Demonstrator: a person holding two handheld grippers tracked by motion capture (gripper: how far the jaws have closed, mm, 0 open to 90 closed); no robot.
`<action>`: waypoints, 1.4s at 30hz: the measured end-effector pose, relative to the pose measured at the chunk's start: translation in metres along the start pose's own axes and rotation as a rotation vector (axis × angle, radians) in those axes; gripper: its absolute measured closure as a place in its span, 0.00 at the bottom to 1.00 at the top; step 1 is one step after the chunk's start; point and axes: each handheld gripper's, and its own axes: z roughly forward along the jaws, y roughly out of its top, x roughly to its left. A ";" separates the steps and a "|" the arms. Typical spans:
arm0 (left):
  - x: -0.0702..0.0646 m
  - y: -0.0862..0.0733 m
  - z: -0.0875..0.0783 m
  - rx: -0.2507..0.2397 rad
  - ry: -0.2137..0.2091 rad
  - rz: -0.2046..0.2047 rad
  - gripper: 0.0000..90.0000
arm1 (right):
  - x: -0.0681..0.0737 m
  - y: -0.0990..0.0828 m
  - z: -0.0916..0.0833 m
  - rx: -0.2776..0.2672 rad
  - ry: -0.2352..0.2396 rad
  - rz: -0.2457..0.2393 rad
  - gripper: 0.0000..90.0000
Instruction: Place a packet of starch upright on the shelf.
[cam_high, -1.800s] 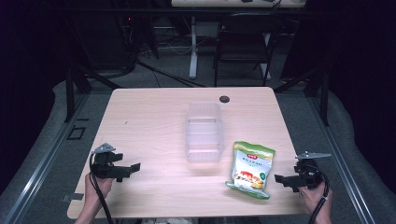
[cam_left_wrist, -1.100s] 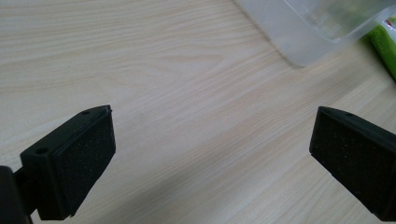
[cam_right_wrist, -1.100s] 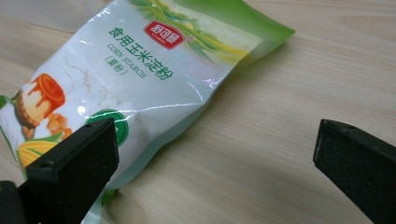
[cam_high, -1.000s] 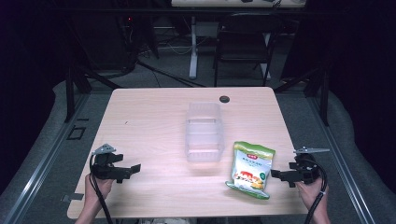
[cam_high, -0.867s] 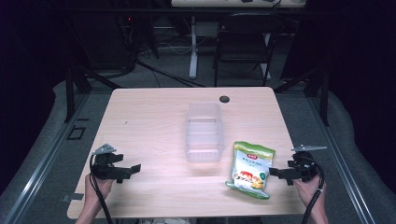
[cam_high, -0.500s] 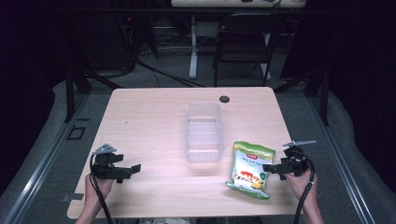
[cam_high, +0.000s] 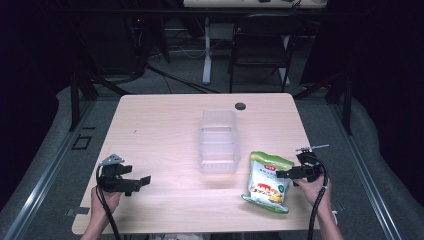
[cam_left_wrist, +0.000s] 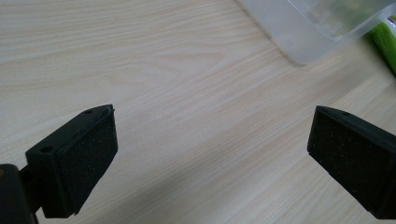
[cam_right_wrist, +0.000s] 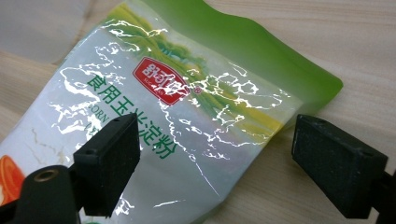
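The right gripper (cam_high: 290, 173) has slid in from the worktop's right edge over the last couple of seconds and now sits at the right edge of the green snack bag (cam_high: 266, 181). In the earlier high views it hung clear of the bag near the worktop corner; now its jaws stand spread apart with the bag's upper right corner between and just ahead of them. The move reads as an approach for a grasp, probably to lift the bag toward the clear plastic container (cam_high: 218, 141) that stands just beyond it, up and to the left of the jaws.

The left gripper (cam_high: 135, 183) has not moved in that time. It rests low over the worktop (cam_high: 160, 125) on the person's left, jaws released and wide, nothing between them.

The right gripper view shows what the high view cannot: the bag (cam_right_wrist: 187, 116) lies flat under the jaws, its glossy face crinkled, a red label and green print on it, and neither pad touches the film yet. The one jaw hangs over the printed face, the other stands off past the bag's green edge over bare wood.

The left gripper view gives bare wood grain between its jaws, with a corner of the container (cam_left_wrist: 322, 28) far ahead of them to the right and a sliver of green bag (cam_left_wrist: 386, 44) past that.
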 end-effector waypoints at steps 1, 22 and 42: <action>0.000 0.000 0.000 0.000 -0.002 0.000 0.02 | 0.000 0.000 0.001 0.005 -0.004 0.005 0.19; 0.001 0.000 -0.001 -0.008 -0.001 -0.001 0.03 | -0.005 -0.004 -0.002 -0.006 0.052 0.101 0.80; 0.001 0.000 -0.002 -0.011 -0.004 -0.005 0.03 | 0.002 -0.005 -0.010 -0.051 0.072 0.061 0.99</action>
